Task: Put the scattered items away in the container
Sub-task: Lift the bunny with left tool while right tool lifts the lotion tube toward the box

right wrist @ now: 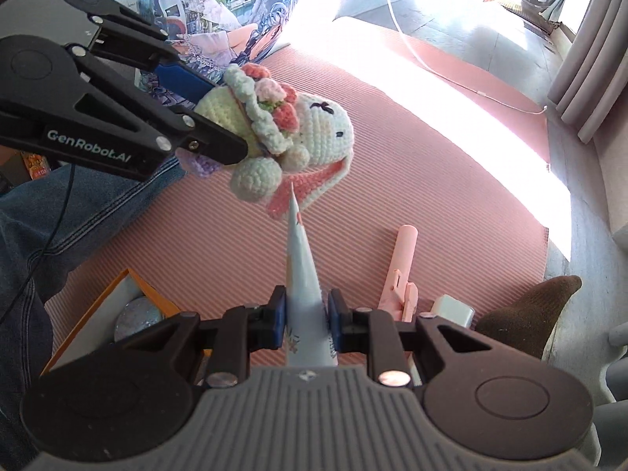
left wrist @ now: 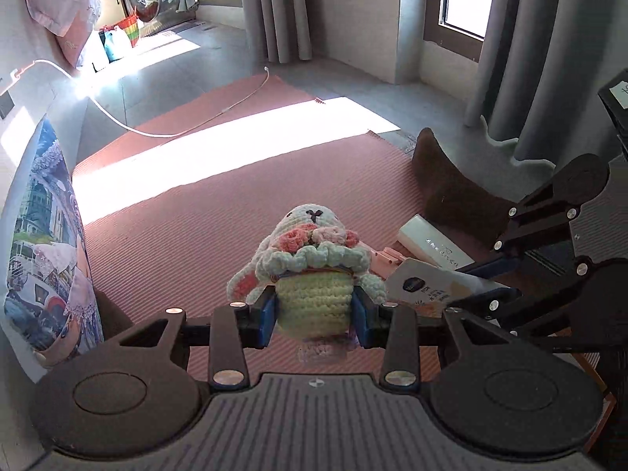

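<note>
1. Clearly both tools are loaded: the left gripper (left wrist: 314, 316) has its blue pads clamped on the pale yellow base of the crochet bunny (left wrist: 312, 271), and the right gripper (right wrist: 306, 320) is closed flat on a thin white packet (right wrist: 304, 274) held edge-on.
2. Both items hang above the pink ribbed mat (right wrist: 219, 243), not resting on it. The container, an orange-rimmed box (right wrist: 117, 294), sits low at the left of the right wrist view with something round and silvery already inside.
3. To finish this step well, I judge that one item should go in at a time: carry it over the box opening, lower it past the rim, and only then part the fingers.
4. The bunny is soft and the grip is low on its base, so its heavy head may tip; keeping it upright should help.
5. The packet's tip nearly meets the bunny's pink ear in the right wrist view, so the two tools are close and could knock each other.
6. Open mat lies ahead. A pink pen-like tool (right wrist: 404, 271) and a white block (right wrist: 451, 308) remain on it, beside a brown cushion (right wrist: 526, 314); the person's denim leg (right wrist: 59, 216) borders the box side.
</note>
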`<move>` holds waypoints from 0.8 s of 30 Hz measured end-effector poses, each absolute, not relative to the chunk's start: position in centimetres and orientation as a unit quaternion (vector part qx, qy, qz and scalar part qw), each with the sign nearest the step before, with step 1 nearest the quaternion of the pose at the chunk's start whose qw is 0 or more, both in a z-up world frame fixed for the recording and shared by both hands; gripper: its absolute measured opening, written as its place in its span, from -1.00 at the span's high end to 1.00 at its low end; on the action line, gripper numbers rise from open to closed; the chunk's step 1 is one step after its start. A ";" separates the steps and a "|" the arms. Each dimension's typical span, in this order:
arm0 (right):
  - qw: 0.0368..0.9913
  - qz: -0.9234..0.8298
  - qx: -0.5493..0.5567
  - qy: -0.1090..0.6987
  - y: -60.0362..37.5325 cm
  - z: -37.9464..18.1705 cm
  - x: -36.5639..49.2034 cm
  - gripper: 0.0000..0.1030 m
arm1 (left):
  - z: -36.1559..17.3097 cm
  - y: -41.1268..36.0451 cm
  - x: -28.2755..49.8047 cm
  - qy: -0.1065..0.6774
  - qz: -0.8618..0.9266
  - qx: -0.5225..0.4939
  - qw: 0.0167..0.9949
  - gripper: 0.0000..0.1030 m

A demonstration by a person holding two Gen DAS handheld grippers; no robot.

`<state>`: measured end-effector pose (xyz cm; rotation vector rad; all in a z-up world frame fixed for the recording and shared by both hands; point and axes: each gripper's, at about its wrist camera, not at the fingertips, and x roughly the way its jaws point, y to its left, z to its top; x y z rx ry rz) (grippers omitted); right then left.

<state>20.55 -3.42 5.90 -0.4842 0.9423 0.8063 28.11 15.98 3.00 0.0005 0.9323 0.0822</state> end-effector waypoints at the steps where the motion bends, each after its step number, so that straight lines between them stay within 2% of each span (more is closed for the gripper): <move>1: 0.790 0.370 -0.219 0.437 -4.4 6.1 19.5 0.54 | 3.5 15.5 27.2 0.446 0.040 0.000 0.894 0.13; 3: 0.797 0.363 -0.208 0.435 -4.9 6.6 16.8 0.54 | 4.5 14.4 25.2 0.440 0.046 -0.001 0.897 0.13; 8: 0.814 0.345 -0.156 0.441 -10.1 5.9 16.4 0.54 | 5.9 11.8 20.6 0.424 0.062 -0.030 0.903 0.13; 13: 0.824 0.331 -0.091 0.450 -9.3 3.8 15.4 0.53 | 5.9 9.5 16.3 0.394 0.075 -0.070 0.913 0.13; 18: 0.824 0.311 -0.015 0.474 -12.4 2.1 13.0 0.53 | 4.6 7.9 12.9 0.360 0.087 -0.120 0.921 0.13; 24: 0.819 0.275 0.039 0.502 -15.6 -0.5 10.9 0.53 | 1.5 4.9 11.9 0.369 0.064 -0.183 0.909 0.13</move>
